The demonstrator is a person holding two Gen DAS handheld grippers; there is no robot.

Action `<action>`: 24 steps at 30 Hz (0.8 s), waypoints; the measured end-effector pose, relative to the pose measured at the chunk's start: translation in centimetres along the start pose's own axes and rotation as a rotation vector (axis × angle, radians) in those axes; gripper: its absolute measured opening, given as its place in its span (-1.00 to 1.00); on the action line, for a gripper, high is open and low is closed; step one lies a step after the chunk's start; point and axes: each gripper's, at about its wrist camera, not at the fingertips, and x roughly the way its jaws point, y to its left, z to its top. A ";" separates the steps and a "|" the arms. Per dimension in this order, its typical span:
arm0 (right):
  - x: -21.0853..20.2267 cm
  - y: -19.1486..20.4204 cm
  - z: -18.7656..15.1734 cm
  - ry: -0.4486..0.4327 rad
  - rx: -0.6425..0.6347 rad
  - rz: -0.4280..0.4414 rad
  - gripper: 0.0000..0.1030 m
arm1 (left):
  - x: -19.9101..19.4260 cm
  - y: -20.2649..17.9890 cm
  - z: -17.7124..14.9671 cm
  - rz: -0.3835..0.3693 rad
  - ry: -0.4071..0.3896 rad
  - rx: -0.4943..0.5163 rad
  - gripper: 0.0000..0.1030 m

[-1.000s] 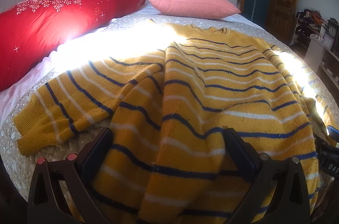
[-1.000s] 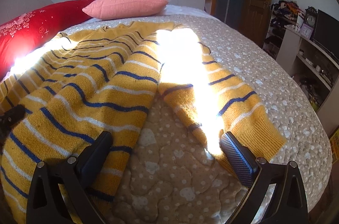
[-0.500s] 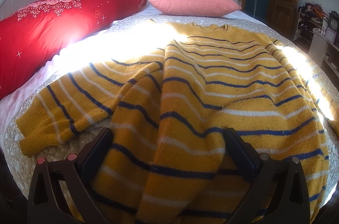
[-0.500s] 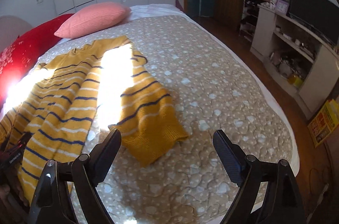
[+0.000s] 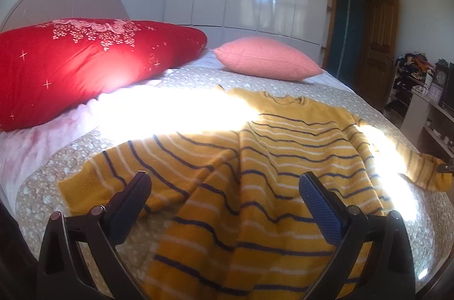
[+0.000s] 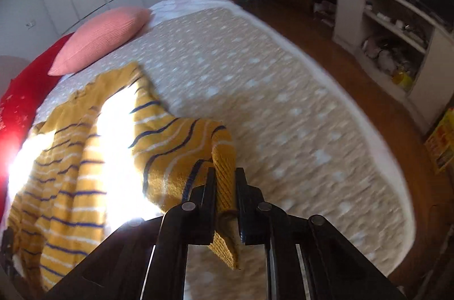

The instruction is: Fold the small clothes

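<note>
sweater (image 5: 283, 158), yellow with navy and white stripes, lies spread on the quilted bedspread (image 5: 198, 76) ahead of your left gripper (image 5: 227, 200); its body runs from beneath and between your left jaws up toward the collar, which sits far ahead of them; your left jaws stand wide apart with nothing between the pads, hovering over the lower part of the knit; one sleeve lies flat on the bedspread just ahead of your left-hand finger (image 5: 130, 203), its cuff out beyond that finger; the blue-ribbed pad of the other finger hangs over the striped body.

your right gripper (image 6: 225, 186) has its jaws pressed together on the ribbed cuff of the other sleeve (image 6: 181, 147); the cuff (image 6: 224, 178) stands up between the two pads and its loose end hangs down behind them toward the camera; from the pinch the sleeve arches ahead and to the left of your jaws, raised off the bedspread, and joins the body (image 6: 65, 186) lying flat well to the left; bare bedspread stretches ahead and to the right of these jaws.

a strong patch of sunlight washes out part of the knit in both views; a pink pillow (image 5: 266, 59) and a red pillow (image 5: 85, 61) lie far ahead of your left jaws, beyond the collar; the right wrist view is motion-blurred.
</note>
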 end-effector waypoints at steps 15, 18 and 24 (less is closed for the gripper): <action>-2.4 0.7 -2.3 -0.057 -0.029 -0.006 0.28 | 1.2 5.5 1.5 0.049 0.091 -0.098 1.00; -3.4 4.2 -5.0 -0.052 -0.090 0.116 0.33 | 0.9 9.3 2.5 0.076 0.122 -0.163 1.00; -2.3 8.4 -8.3 -0.029 -0.126 0.230 0.36 | 3.0 15.6 2.6 0.106 0.250 -0.212 1.00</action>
